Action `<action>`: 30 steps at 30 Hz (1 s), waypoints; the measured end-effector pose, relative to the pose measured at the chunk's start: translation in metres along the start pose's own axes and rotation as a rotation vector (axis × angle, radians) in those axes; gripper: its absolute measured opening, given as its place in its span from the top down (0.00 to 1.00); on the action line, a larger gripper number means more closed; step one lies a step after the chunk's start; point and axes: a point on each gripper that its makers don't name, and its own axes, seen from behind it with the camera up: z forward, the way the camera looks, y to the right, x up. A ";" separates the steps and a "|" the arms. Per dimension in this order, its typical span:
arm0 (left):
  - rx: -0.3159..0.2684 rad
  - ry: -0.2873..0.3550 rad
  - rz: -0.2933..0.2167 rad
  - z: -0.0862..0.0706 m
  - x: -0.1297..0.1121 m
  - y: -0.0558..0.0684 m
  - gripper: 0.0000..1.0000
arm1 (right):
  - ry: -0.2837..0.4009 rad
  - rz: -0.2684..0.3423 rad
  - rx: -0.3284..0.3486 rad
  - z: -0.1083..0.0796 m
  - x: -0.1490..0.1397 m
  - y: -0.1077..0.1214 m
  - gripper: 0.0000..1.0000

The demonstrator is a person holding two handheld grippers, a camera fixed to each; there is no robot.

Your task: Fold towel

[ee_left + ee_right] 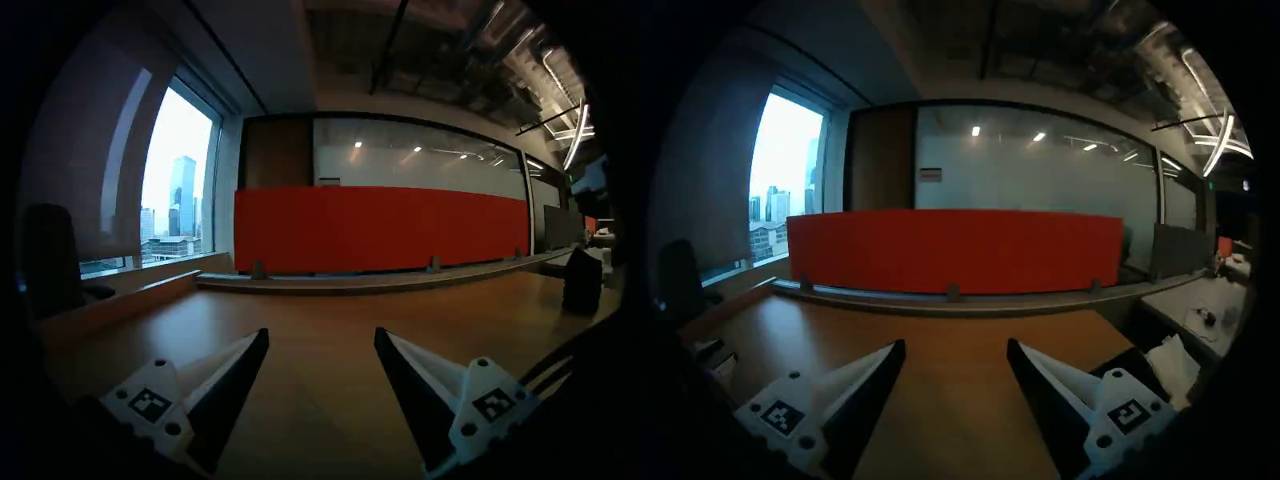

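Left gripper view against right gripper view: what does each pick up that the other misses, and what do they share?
Left gripper view: a black object standing at the far right of the wooden desk. Right gripper view: a crumpled white item beyond the desk's right edge, possibly the towel, and a neighbouring white desk with a cable. Shared: the wooden desk, red divider, window, and the left gripper and right gripper, each with jaws open, holding nothing.

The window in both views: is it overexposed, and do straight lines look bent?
Left gripper view: the window is partly blown out, the rest dim, and the red partition bows from fisheye distortion. Right gripper view: the window glares too, and the wooden desk looks sharp.
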 end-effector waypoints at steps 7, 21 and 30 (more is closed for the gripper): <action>-0.001 0.000 -0.001 0.000 0.000 0.000 0.02 | 0.001 0.000 0.004 0.001 -0.002 0.002 0.02; 0.000 -0.001 -0.001 0.000 0.000 0.000 0.02 | 0.065 -0.005 -0.022 0.001 0.004 0.020 0.02; 0.000 -0.001 0.000 0.000 0.000 -0.001 0.02 | 0.113 0.015 -0.027 0.004 -0.005 0.033 0.01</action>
